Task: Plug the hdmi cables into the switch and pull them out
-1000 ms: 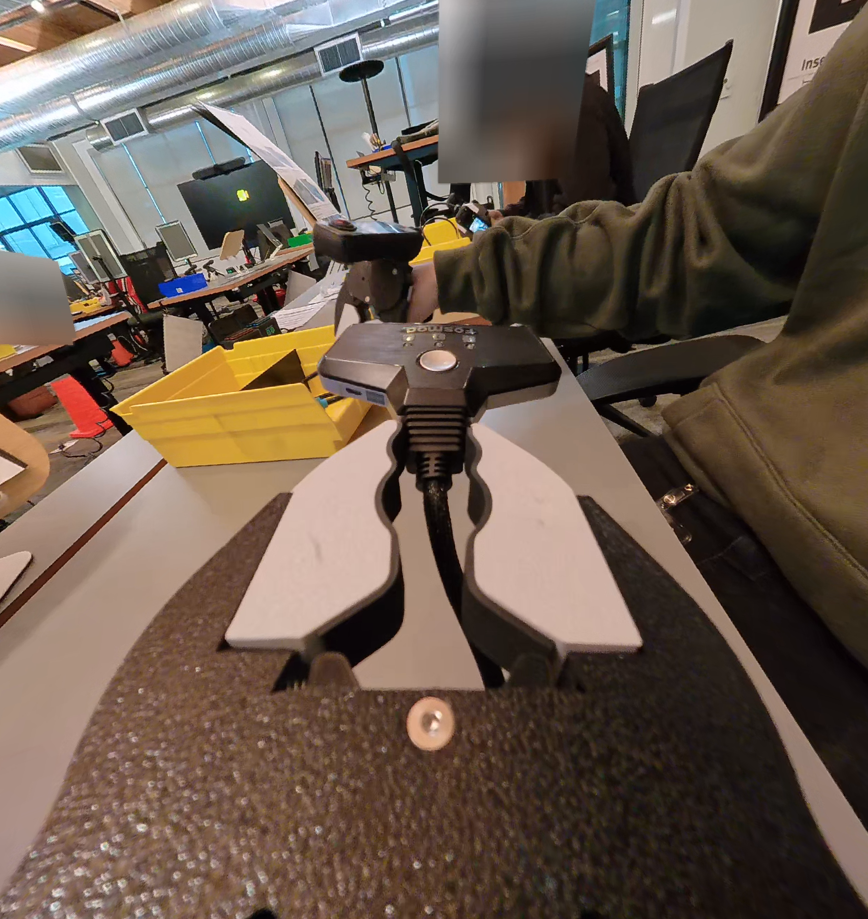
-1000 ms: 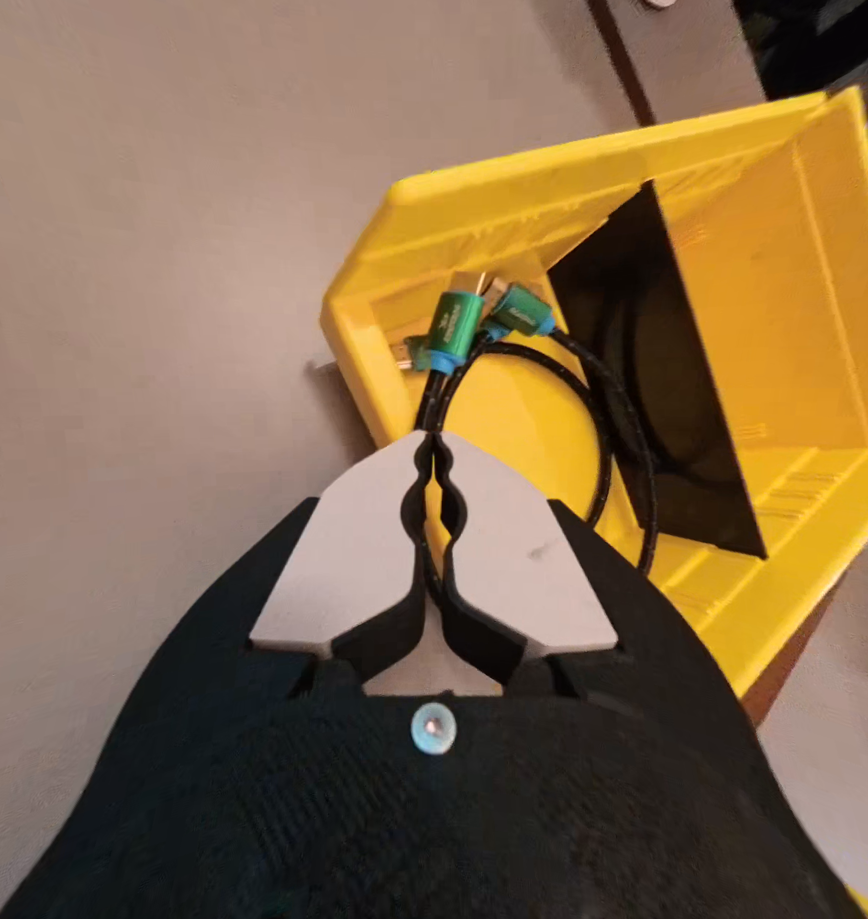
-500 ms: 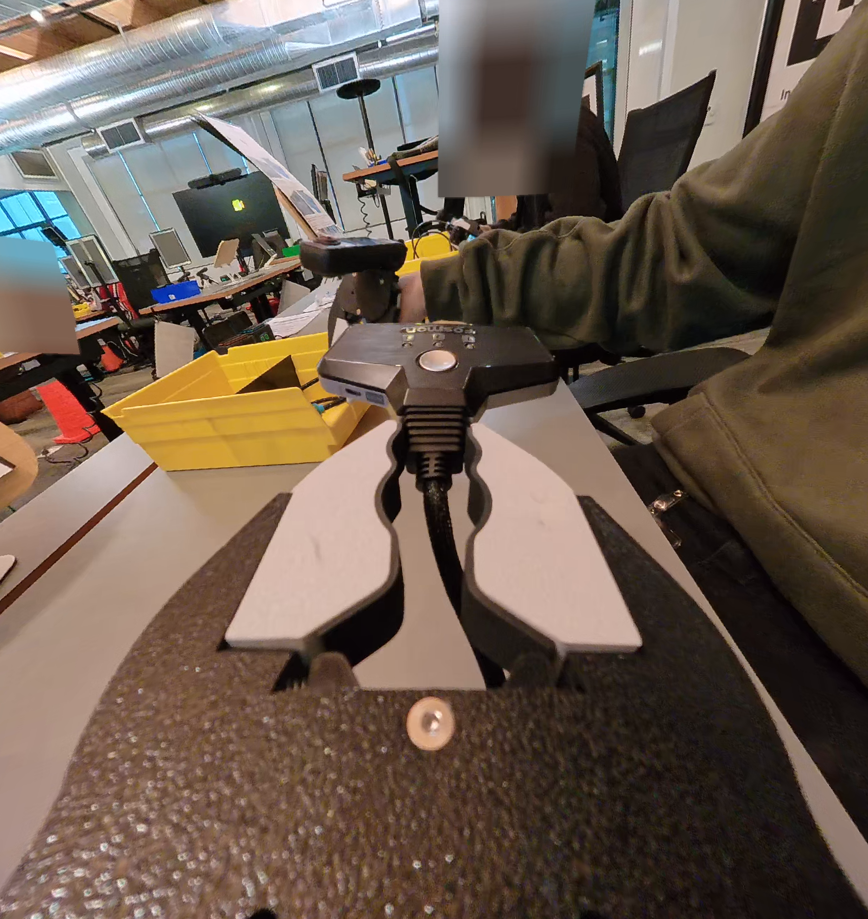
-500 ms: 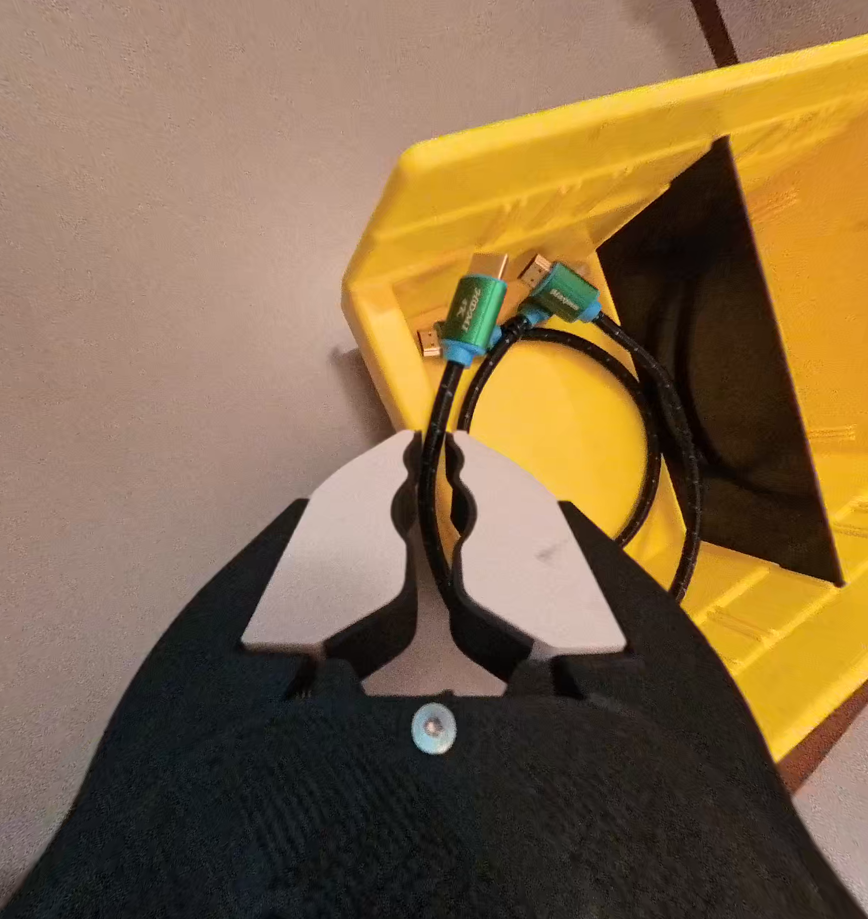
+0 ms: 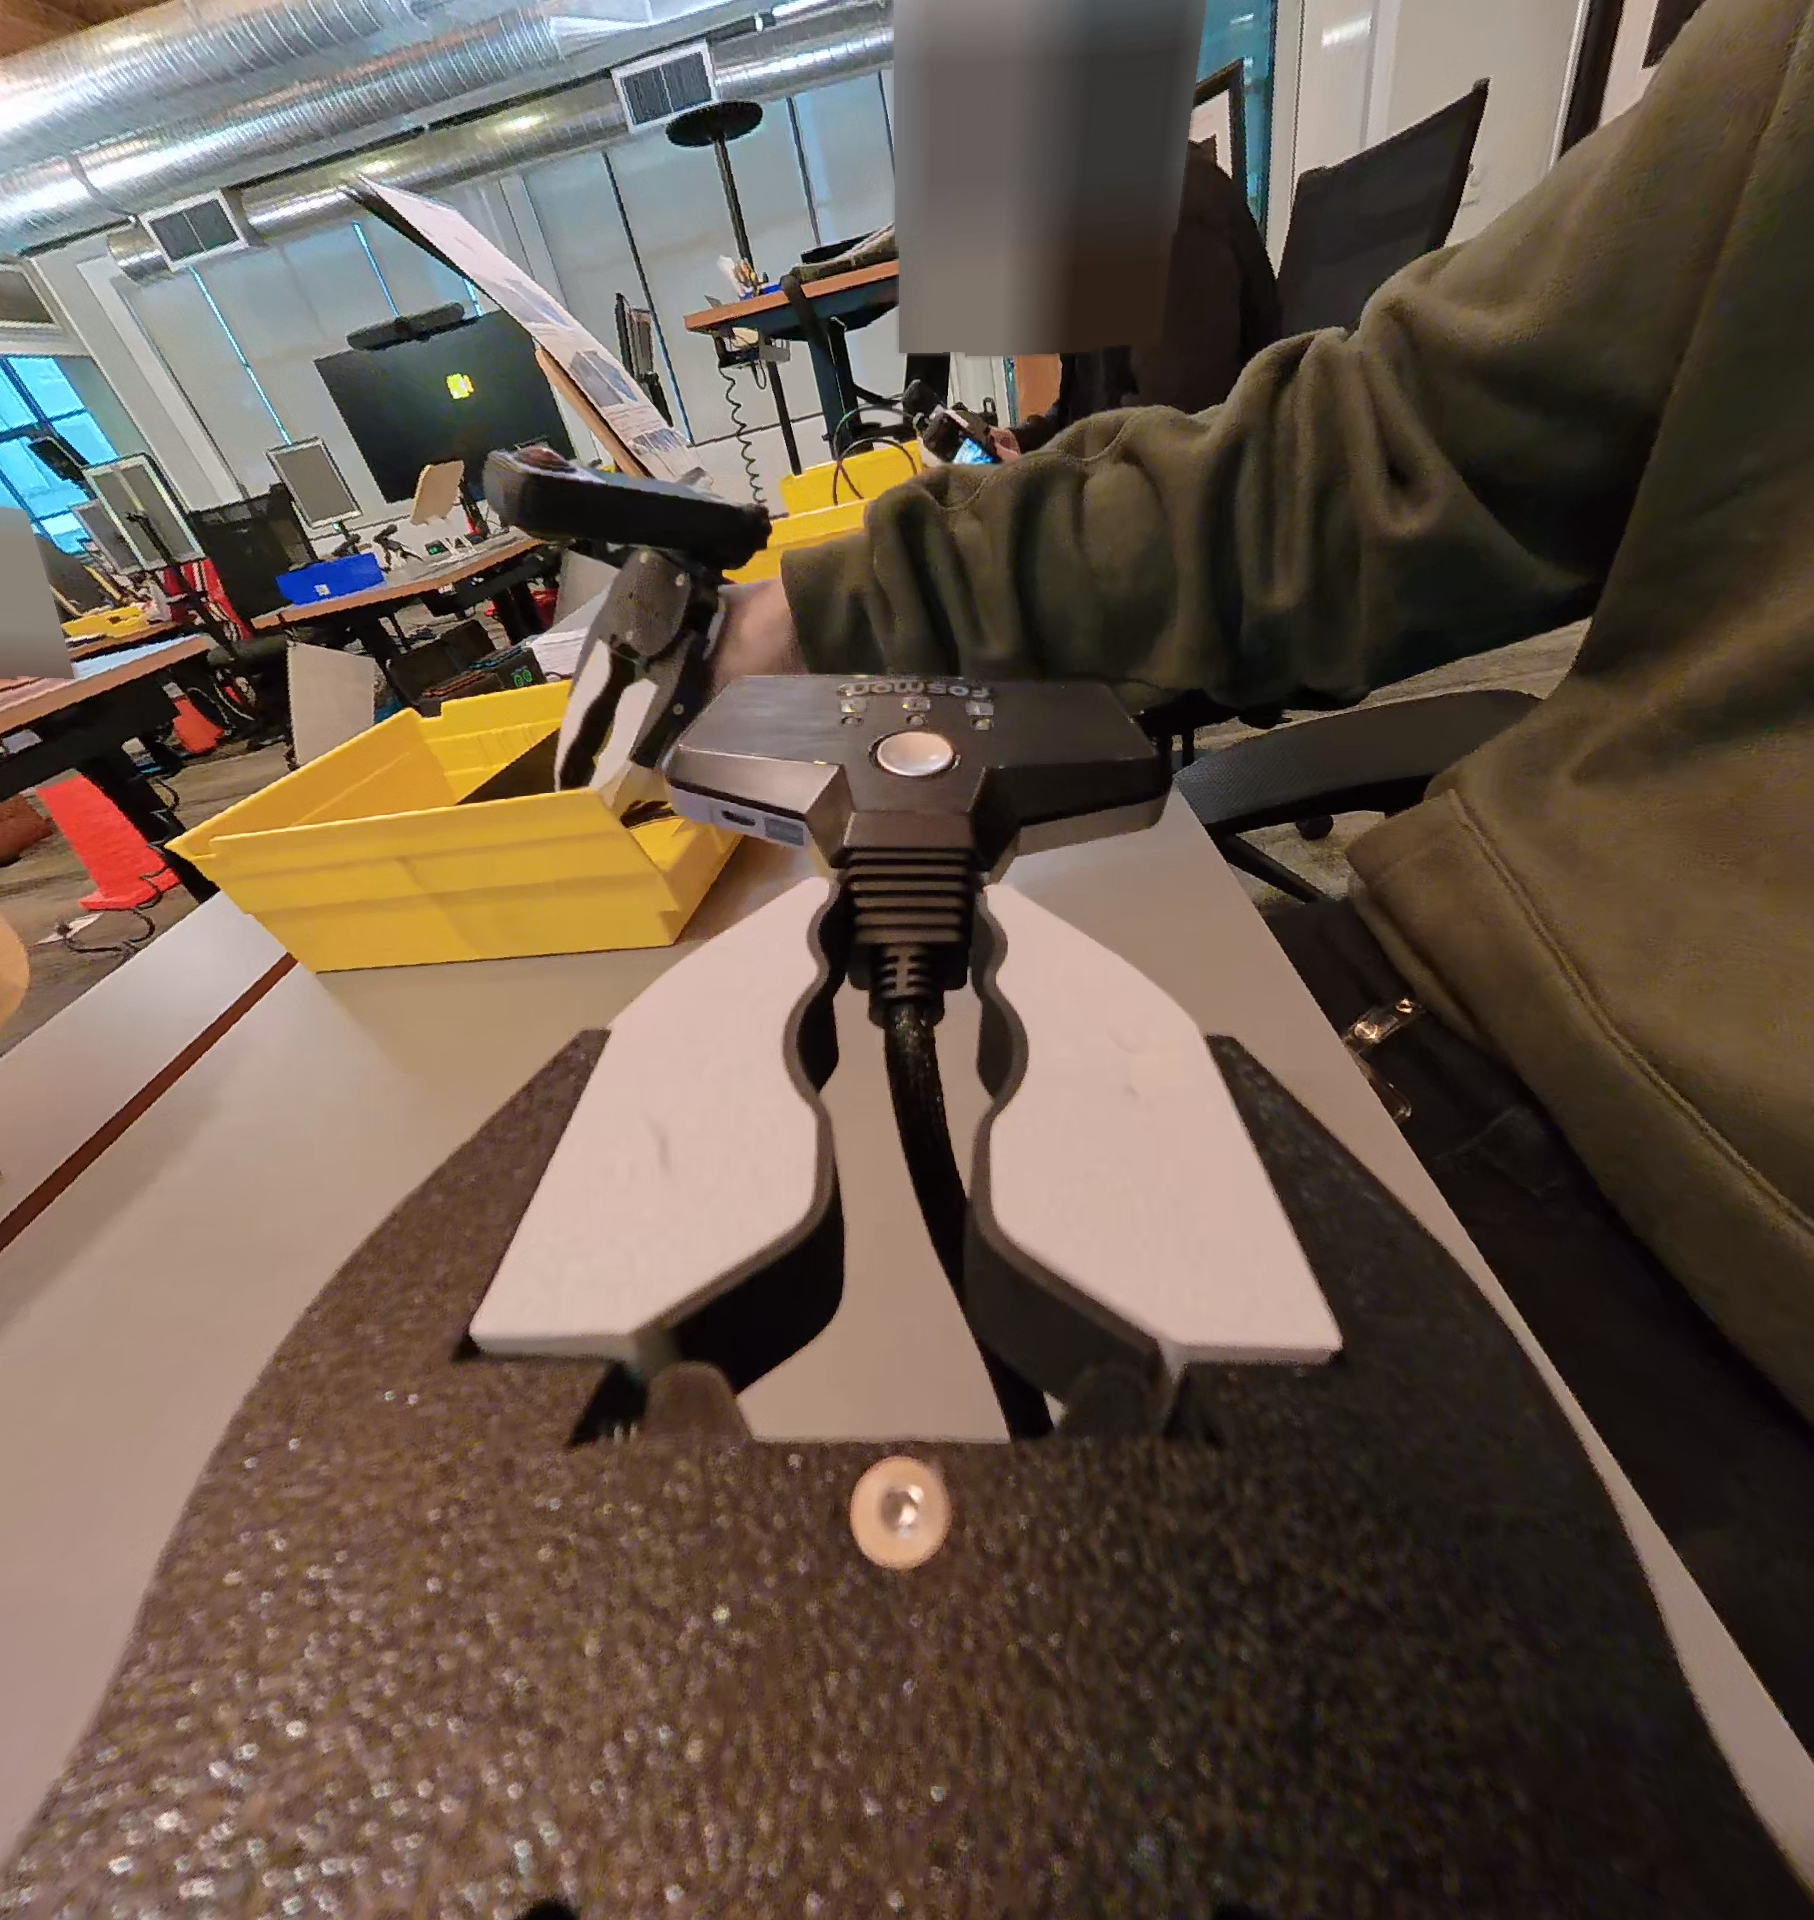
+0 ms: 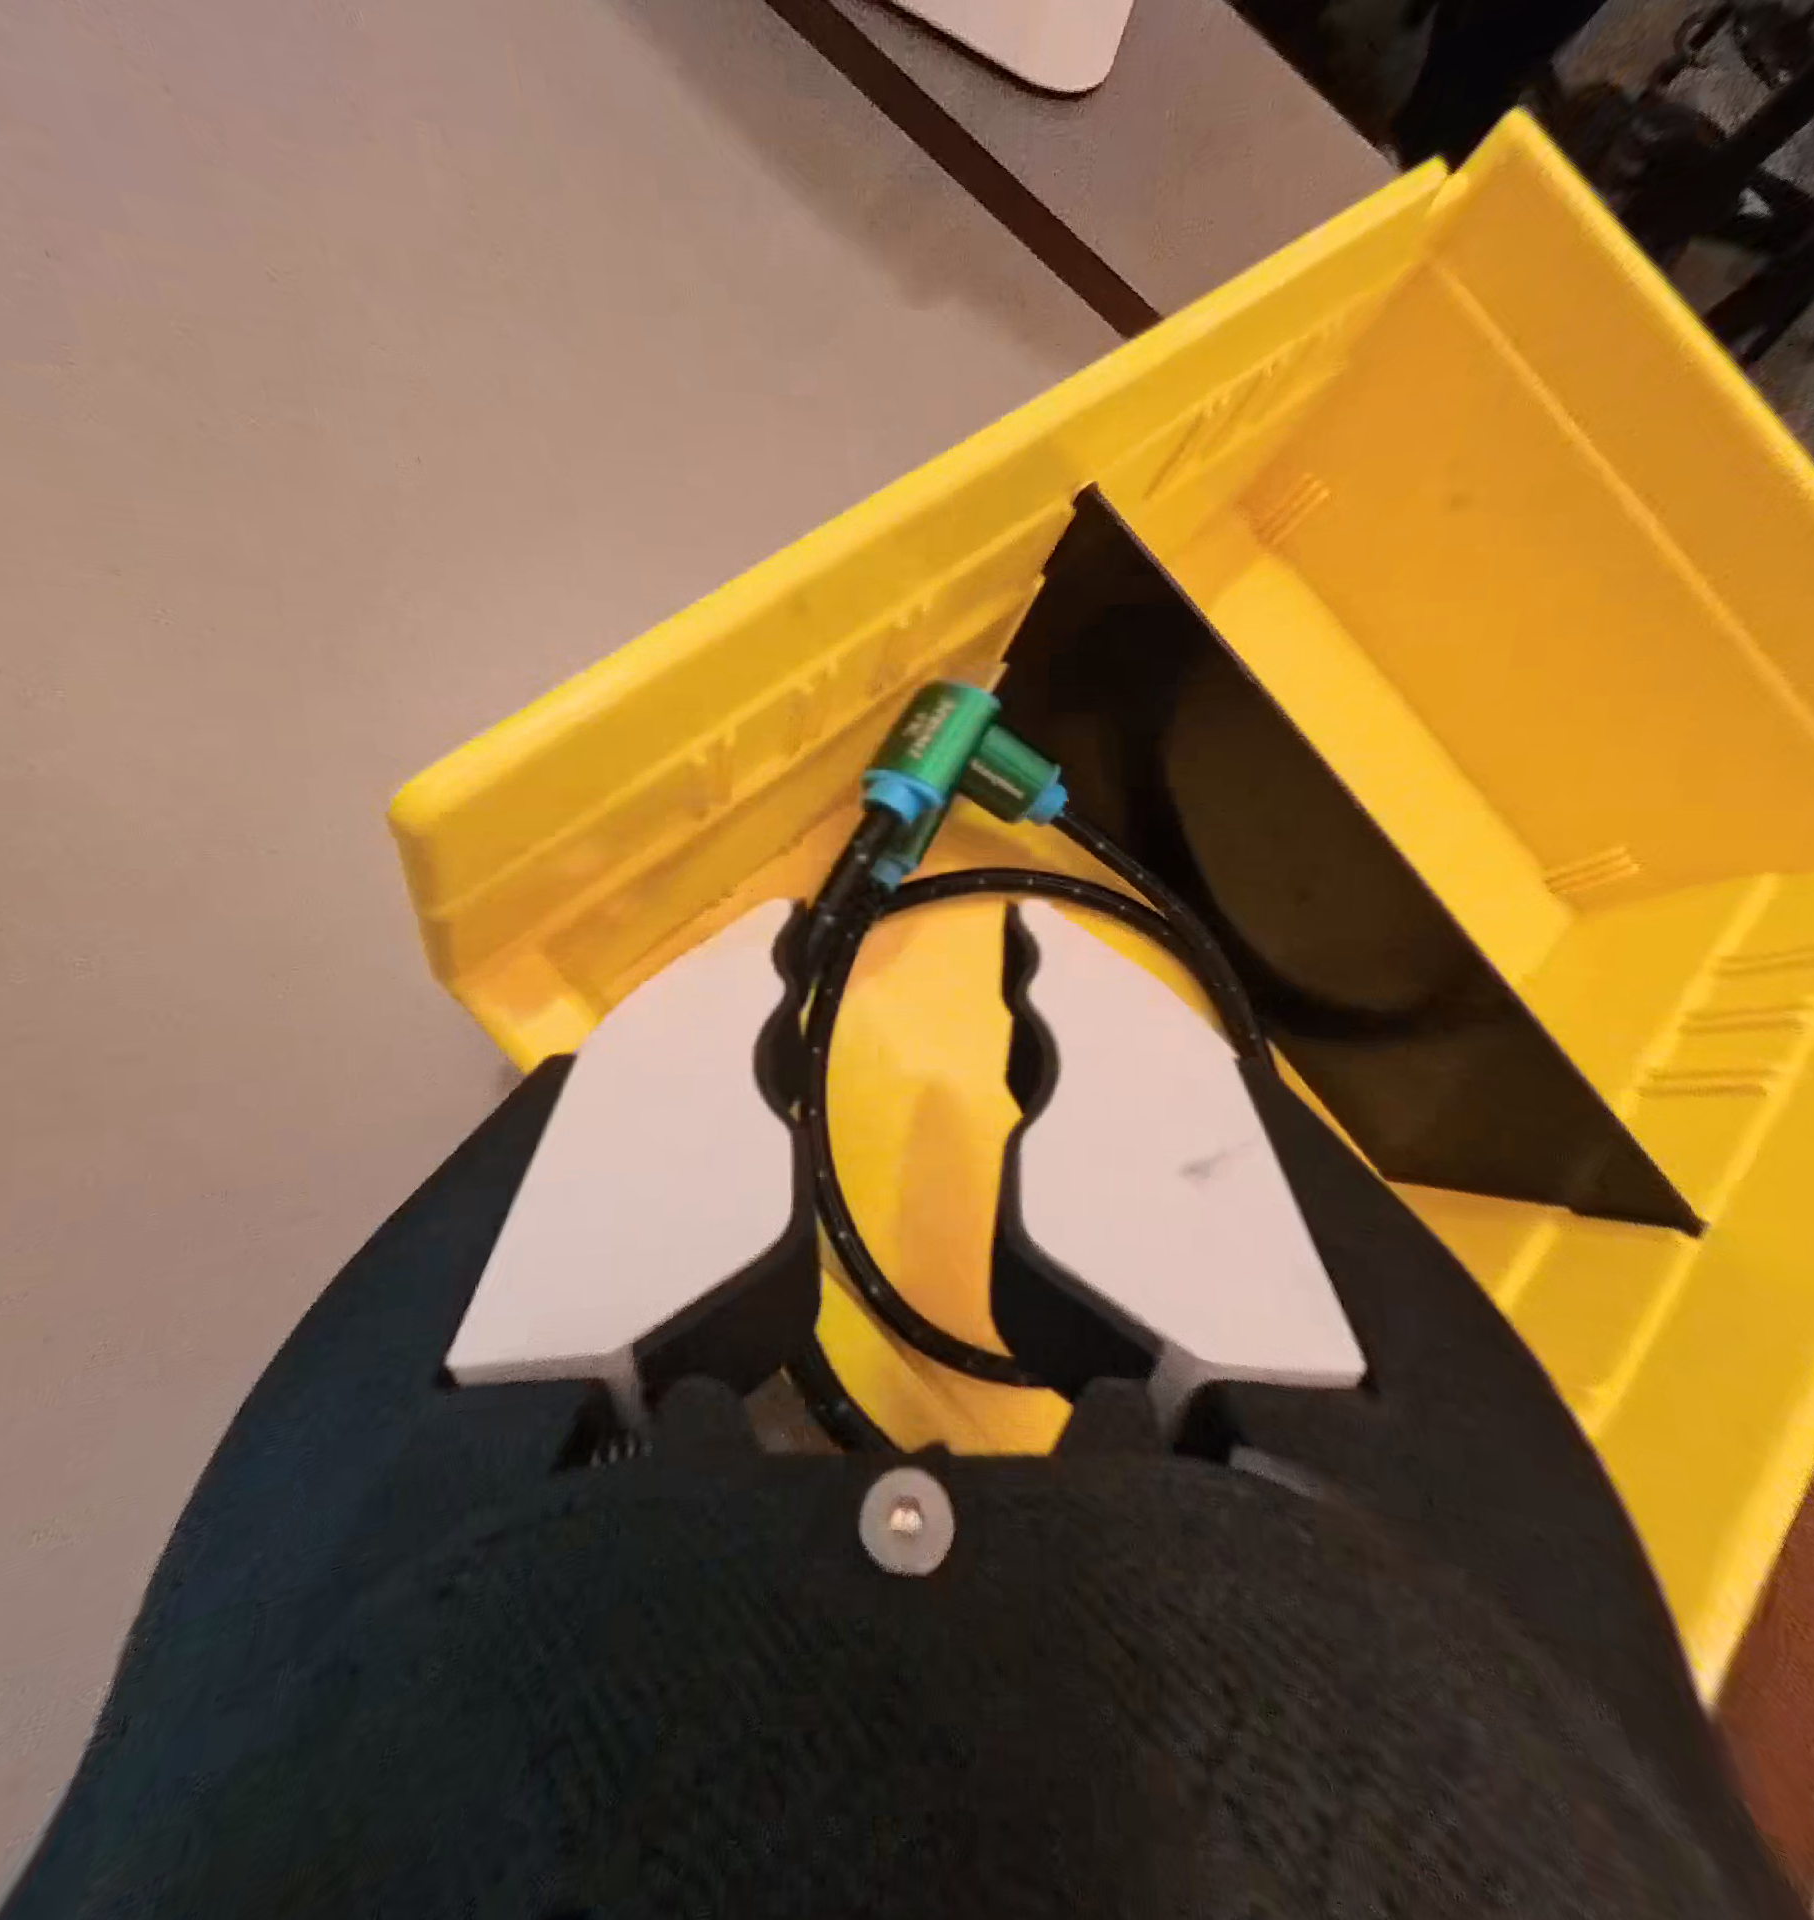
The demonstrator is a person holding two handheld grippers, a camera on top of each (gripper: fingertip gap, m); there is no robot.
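Right gripper point(image 6: 903, 935) spread over bin point(image 6: 674, 800) corner, cables point(image 6: 841, 1039) between.

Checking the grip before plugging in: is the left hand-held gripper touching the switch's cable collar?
Touching. The left wrist view shows the left hand-held gripper with both fingertips pressed against the ribbed collar of the switch, no gap on either side.

Bright overhead office light — wide-angle edge warp, right view motion-blurred.

yellow bin point(image 6: 1505, 582): cut off at right edge | cable point(image 6: 851, 1195): lower end hidden behind fingers point(image 6: 633, 1164) | plug tips: blurred
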